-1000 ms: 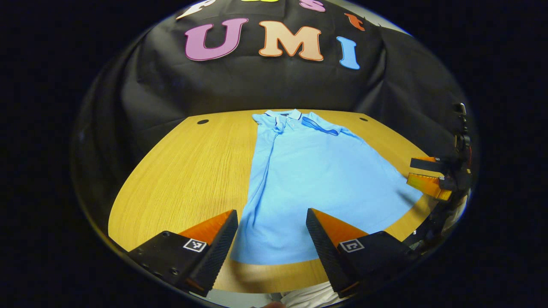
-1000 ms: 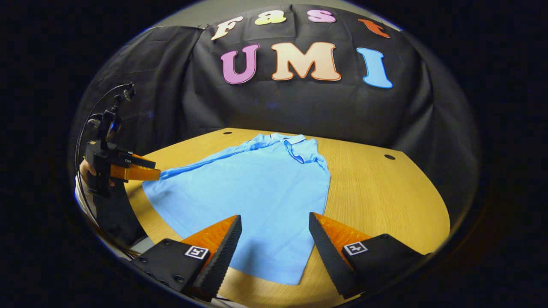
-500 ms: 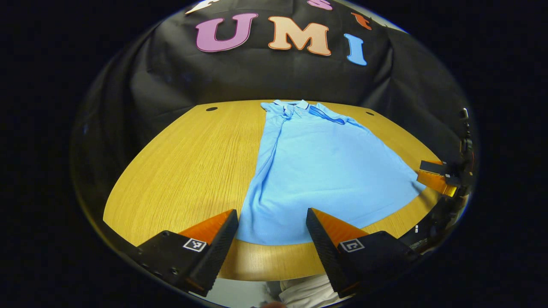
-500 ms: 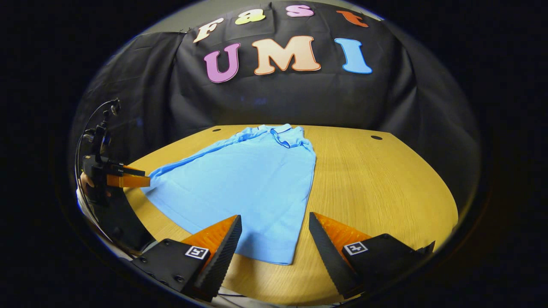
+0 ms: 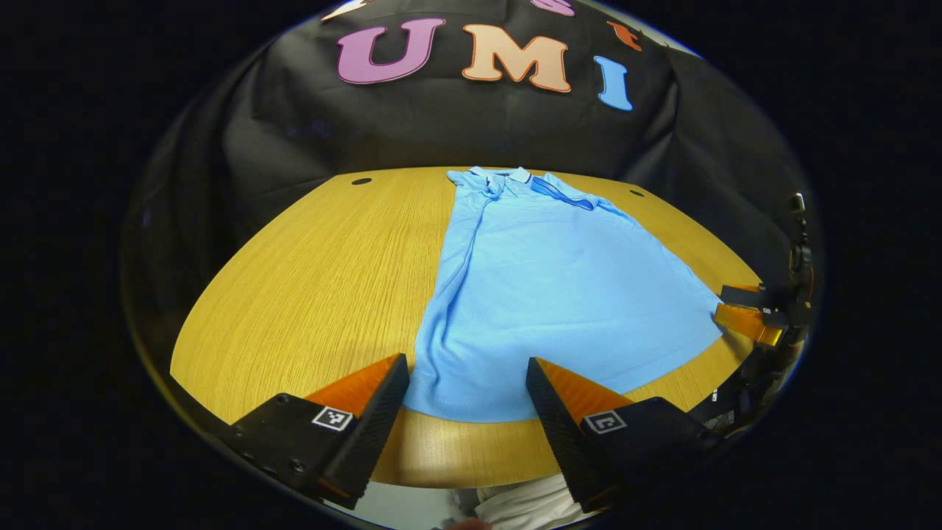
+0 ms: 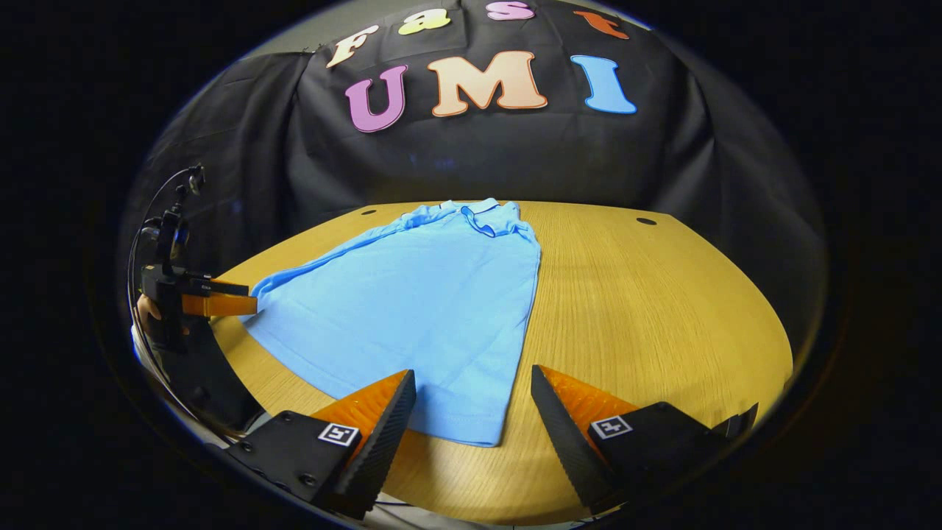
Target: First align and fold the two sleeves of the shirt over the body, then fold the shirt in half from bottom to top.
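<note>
Blue polo shirt [image 5: 544, 294] lies flat on counter [image 5: 309, 294], hem just ahead of both grippers' spread fingers [image 5: 375, 390] [image 6: 567, 405]; soft, light, floppy fabric, so prob. pinch hem corners.

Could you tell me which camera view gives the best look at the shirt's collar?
The left gripper view. There the collar faces the camera, showing its placket and the dark-edged fold beside it. In the right gripper view the collar sits farther off and is seen from the side, so it looks bunched and its details blur.
</note>
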Demonstrator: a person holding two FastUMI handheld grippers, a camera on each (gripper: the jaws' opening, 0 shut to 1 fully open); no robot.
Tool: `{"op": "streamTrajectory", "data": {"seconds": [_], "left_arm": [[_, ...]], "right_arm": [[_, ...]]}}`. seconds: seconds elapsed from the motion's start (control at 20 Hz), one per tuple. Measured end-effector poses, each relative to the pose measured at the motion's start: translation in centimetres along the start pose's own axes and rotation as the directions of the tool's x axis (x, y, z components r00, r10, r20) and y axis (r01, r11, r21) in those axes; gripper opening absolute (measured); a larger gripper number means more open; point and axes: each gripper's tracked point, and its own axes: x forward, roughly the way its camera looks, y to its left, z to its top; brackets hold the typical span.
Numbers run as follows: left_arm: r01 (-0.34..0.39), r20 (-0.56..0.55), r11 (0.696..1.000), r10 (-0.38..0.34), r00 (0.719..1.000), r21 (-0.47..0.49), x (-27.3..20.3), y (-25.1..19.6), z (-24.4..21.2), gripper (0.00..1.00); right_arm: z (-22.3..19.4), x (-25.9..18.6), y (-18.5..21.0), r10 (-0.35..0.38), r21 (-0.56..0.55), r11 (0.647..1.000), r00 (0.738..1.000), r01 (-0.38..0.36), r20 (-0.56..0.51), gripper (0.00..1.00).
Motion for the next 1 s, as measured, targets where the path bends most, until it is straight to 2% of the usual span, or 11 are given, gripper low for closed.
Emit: {"op": "streamTrajectory", "data": {"seconds": [0.1, 0.2, 0.25, 0.35, 0.4, 0.45, 0.6, 0.65, 0.7, 0.75, 1.0], "left_arm": [[-0.019, -0.008, 1.000, 0.019, 1.000, 0.022, 0.2, 0.1, -0.3, 0.98], [-0.016, -0.001, 1.000, 0.016, 1.000, 0.025, 0.2, -0.1, -0.1, 1.00], [-0.016, 0.002, 1.000, 0.016, 1.000, 0.019, 0.4, -0.1, -0.3, 0.96], [-0.014, 0.007, 1.000, 0.013, 1.000, 0.013, 0.5, -0.3, -0.2, 0.92], [-0.007, 0.013, 1.000, 0.006, 1.000, 0.015, 0.5, -0.6, -0.1, 0.91], [0.001, 0.012, 1.000, -0.001, 1.000, 0.020, 0.7, -0.8, -0.2, 0.82], [0.046, 0.020, 0.998, -0.047, 0.999, 0.034, 0.7, -2.5, -0.1, 0.61], [0.059, 0.025, 0.998, -0.060, 0.998, 0.033, 0.8, -3.0, -0.2, 0.36], [0.062, 0.031, 0.997, -0.064, 0.997, 0.037, 0.7, -3.2, -0.2, 0.26], [0.061, 0.038, 0.997, -0.063, 0.997, 0.045, 0.8, -3.2, -0.1, 0.08], [0.074, 0.077, 0.997, -0.074, 0.994, 0.001, 1.0, -3.3, 0.0, 0.04]], "right_arm": [[-0.1, 0.0, 0.2, -0.004, -0.025, 1.000, 1.000, 0.004, -0.004, 0.94], [-0.1, 0.1, 0.8, 0.012, -0.037, 0.999, 1.000, -0.012, -0.004, 0.98], [-0.2, 0.2, 1.0, 0.018, -0.040, 0.999, 1.000, -0.018, -0.006, 0.88], [-0.2, 0.1, 1.3, 0.034, -0.042, 0.999, 0.999, -0.034, -0.009, 0.88], [-0.2, 0.4, 1.6, 0.044, -0.043, 0.998, 0.999, -0.044, -0.008, 0.79], [-0.2, 0.5, 1.8, 0.054, -0.044, 0.998, 0.999, -0.054, -0.009, 0.77], [-0.1, 0.6, 2.9, 0.083, -0.051, 0.995, 0.997, -0.083, -0.009, 0.45], [-0.2, 0.7, 3.2, 0.090, -0.048, 0.995, 0.996, -0.091, -0.008, 0.35], [-0.1, 0.7, 3.4, 0.096, -0.040, 0.995, 0.995, -0.097, -0.008, 0.19], [-0.1, 0.7, 3.4, 0.093, -0.032, 0.995, 0.996, -0.093, -0.010, 0.13], [0.0, 0.7, 3.3, 0.093, 0.010, 0.996, 0.996, -0.093, -0.005, 0.03]]}}
